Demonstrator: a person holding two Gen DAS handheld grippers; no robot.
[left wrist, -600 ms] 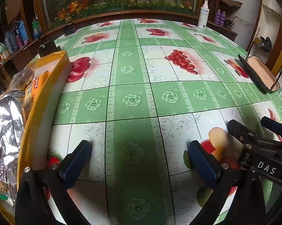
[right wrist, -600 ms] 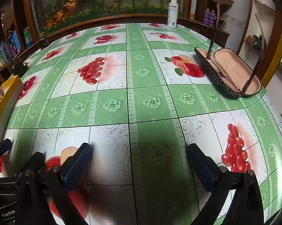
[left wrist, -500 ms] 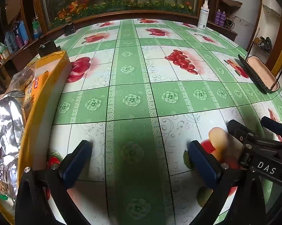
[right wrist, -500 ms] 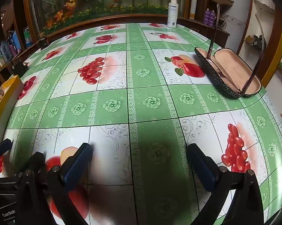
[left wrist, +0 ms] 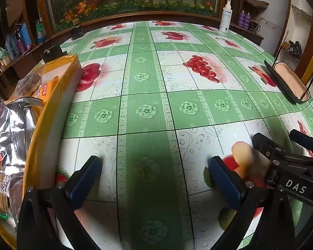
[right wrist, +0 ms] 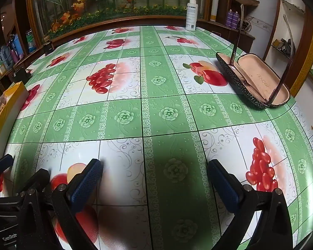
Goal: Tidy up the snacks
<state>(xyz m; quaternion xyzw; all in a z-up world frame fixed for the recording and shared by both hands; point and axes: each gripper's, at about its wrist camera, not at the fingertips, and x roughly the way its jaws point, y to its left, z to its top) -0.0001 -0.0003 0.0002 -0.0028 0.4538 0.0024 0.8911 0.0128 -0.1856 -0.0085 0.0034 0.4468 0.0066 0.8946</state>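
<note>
A yellow cardboard box (left wrist: 52,95) stands at the table's left edge in the left wrist view. It holds several snack packs, among them a silver foil bag (left wrist: 12,133) and an orange-labelled pack (left wrist: 45,89). My left gripper (left wrist: 154,166) hovers open over the green-and-white tablecloth just right of the box, nothing between its fingers. My right gripper (right wrist: 154,168) is open too, over bare cloth, with nothing in it; it also shows at the right edge of the left wrist view (left wrist: 285,143). In the right wrist view, the box's yellow corner (right wrist: 10,98) shows far left.
An open glasses case (right wrist: 258,81) with spectacles standing in it lies at the right side of the table. A white spray bottle (right wrist: 191,14) stands at the far edge before a glass cabinet of artificial flowers. Shelves with bottles line the left wall.
</note>
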